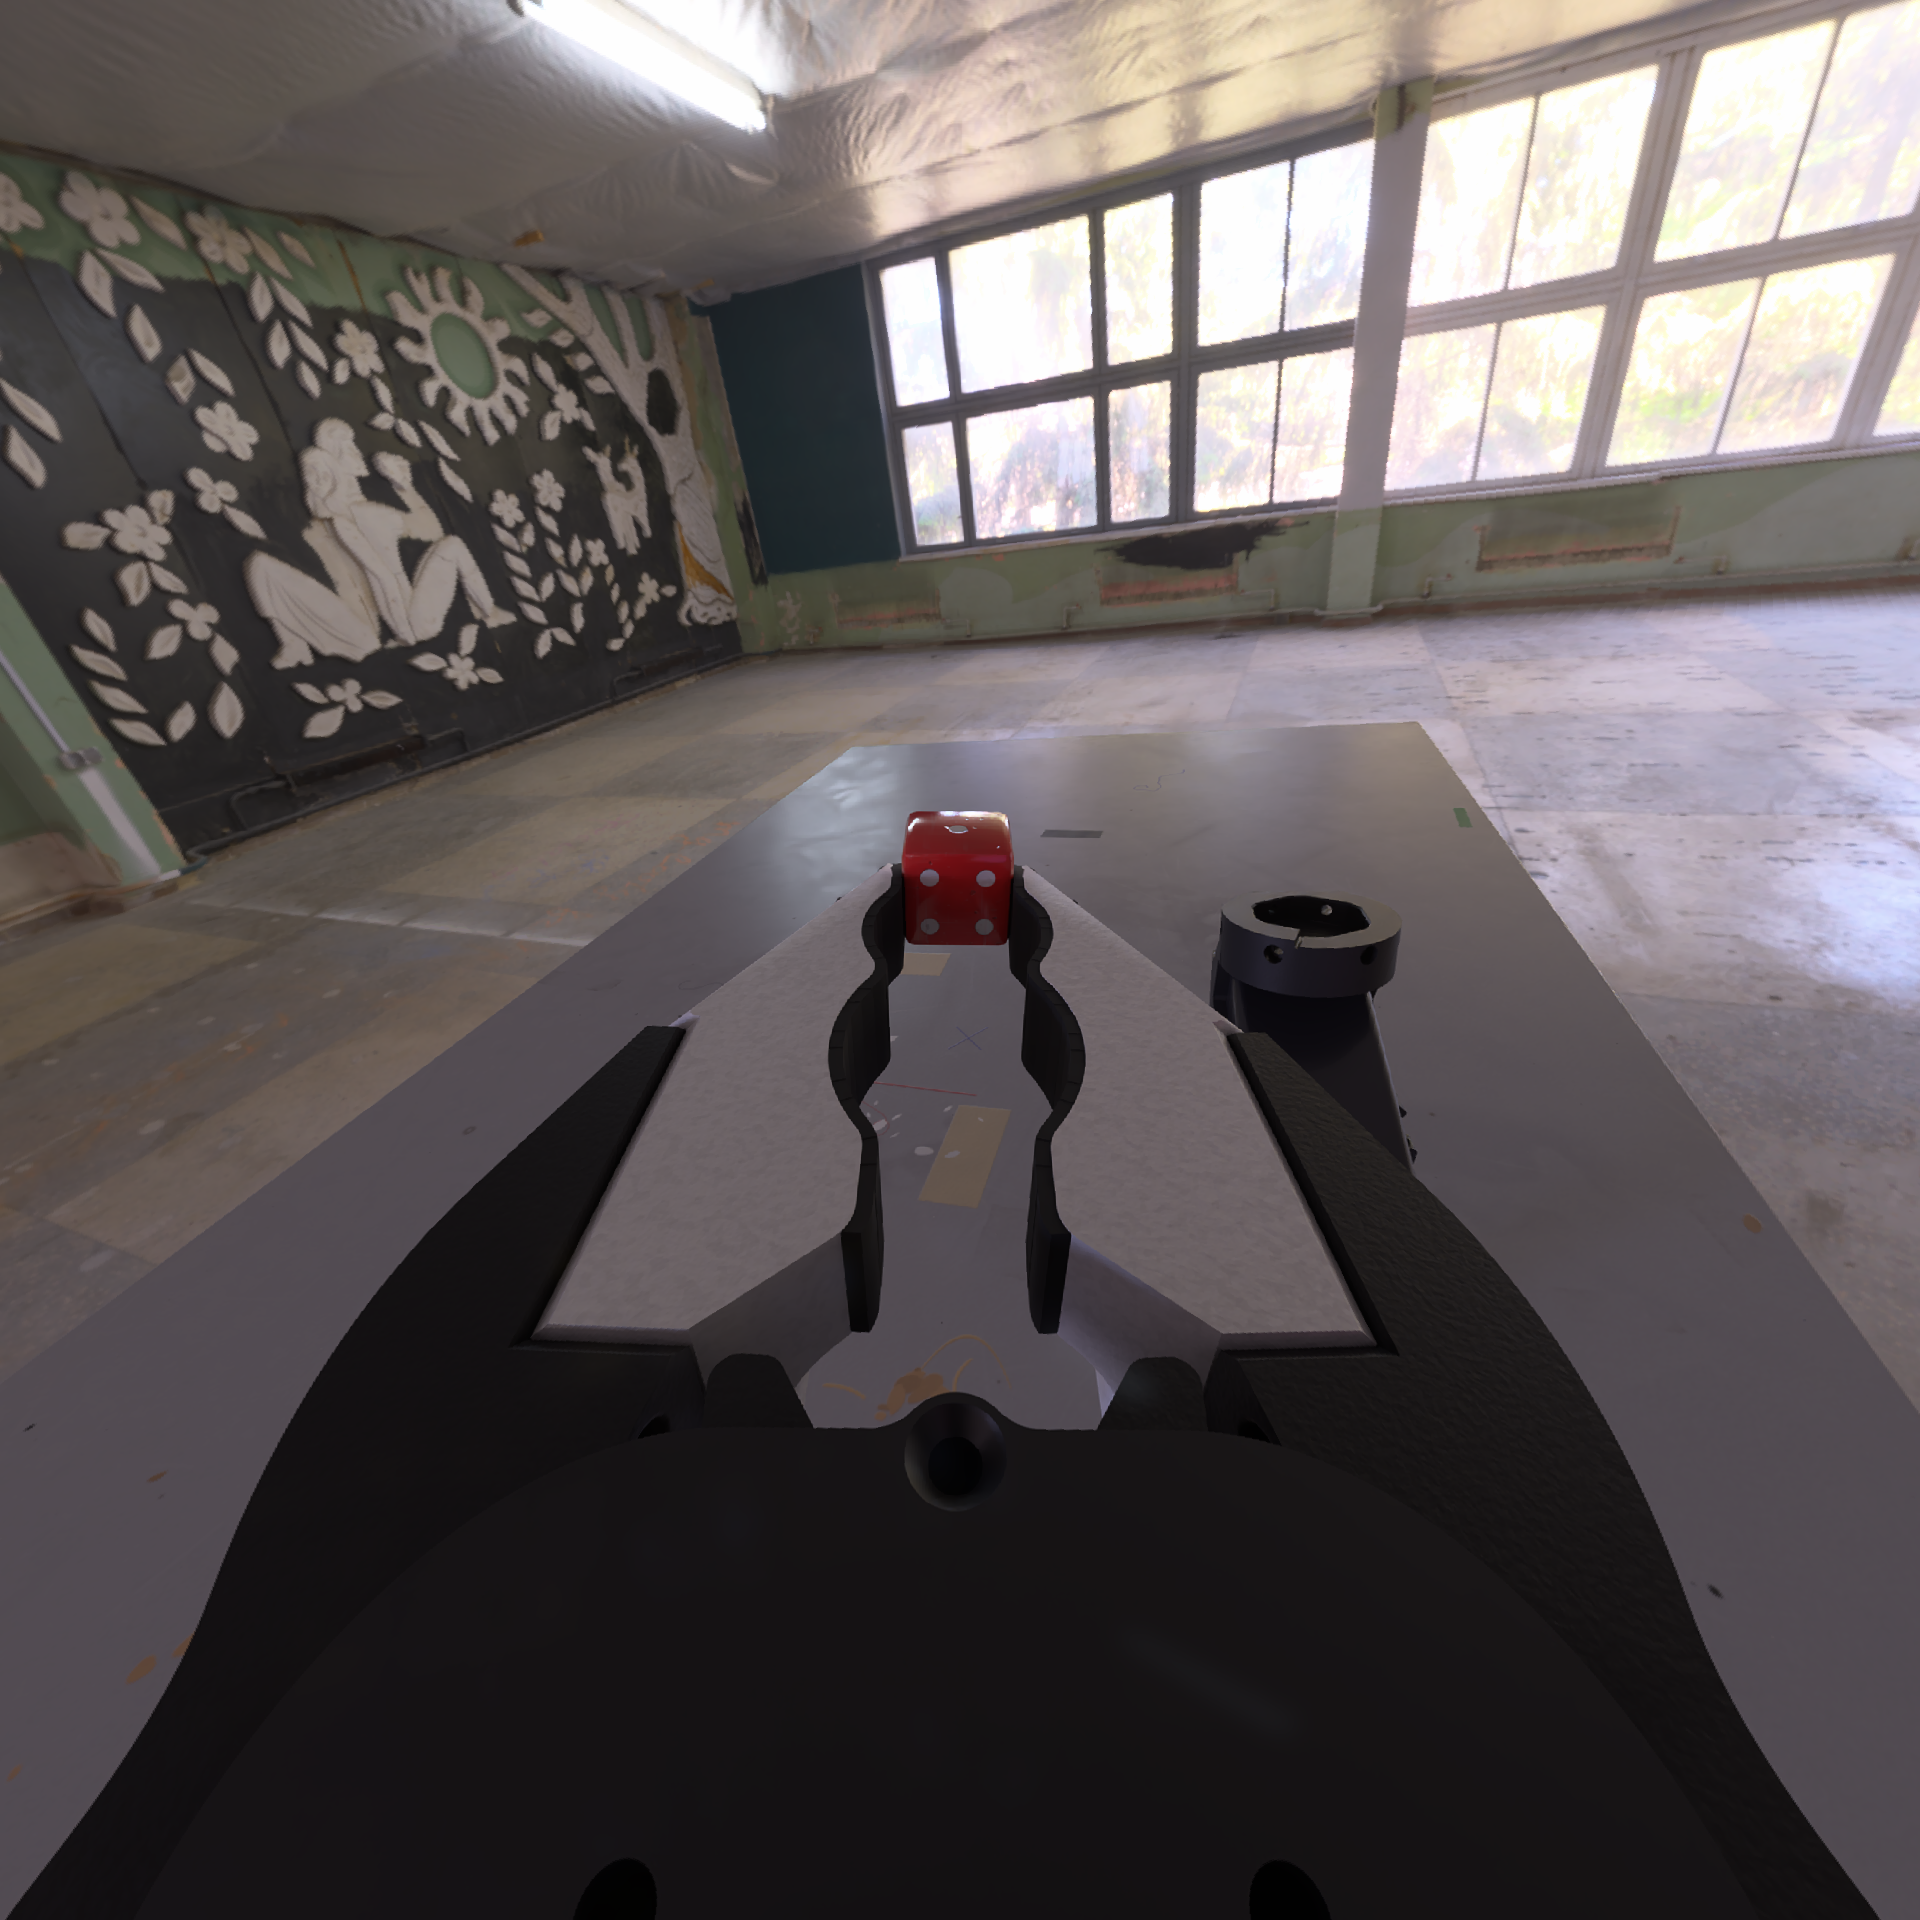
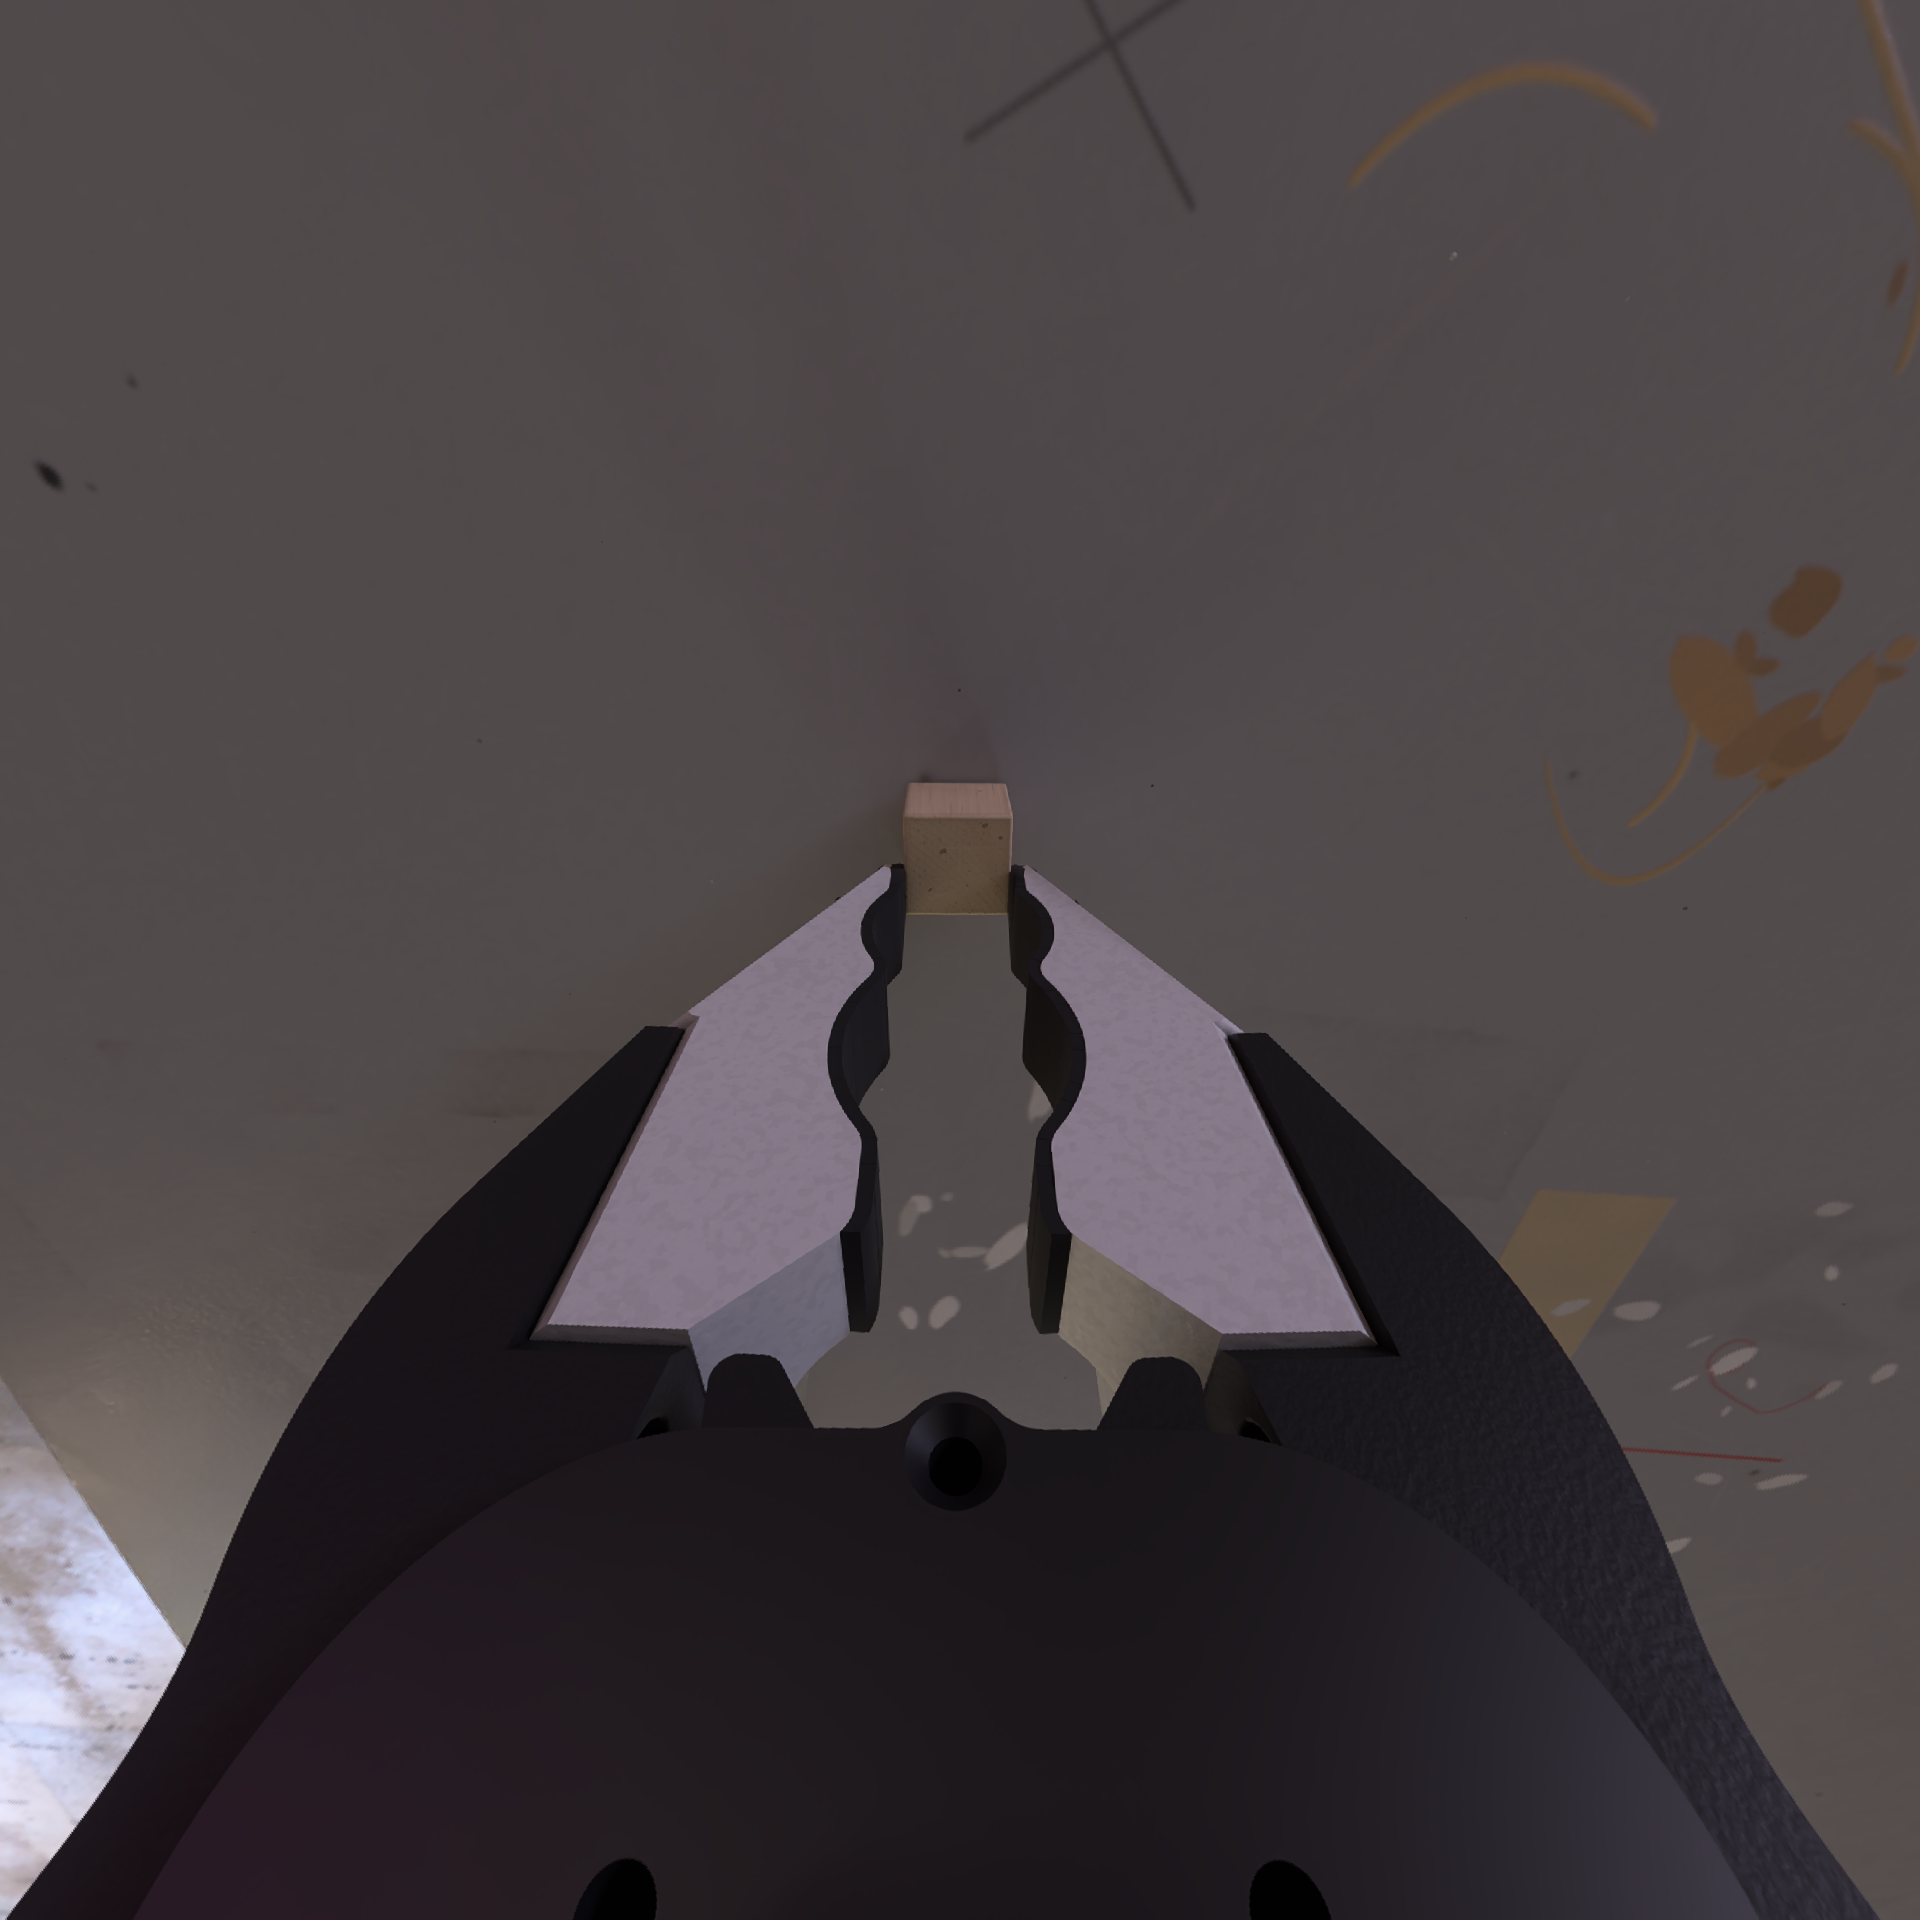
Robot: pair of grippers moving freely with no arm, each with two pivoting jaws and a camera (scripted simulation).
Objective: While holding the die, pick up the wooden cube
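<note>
In the left wrist view my left gripper is shut on a red die with white pips, held between the fingertips above the grey table. In the right wrist view my right gripper points down at the table, and its fingertips press both sides of a small pale wooden cube. I cannot tell whether the cube rests on the table or is lifted off it.
A dark grey ring-topped part stands on the table just right of my left gripper. The table's far edge lies beyond the die. Paint stains and a tan tape strip mark the tabletop. The table's edge shows lower left in the right wrist view.
</note>
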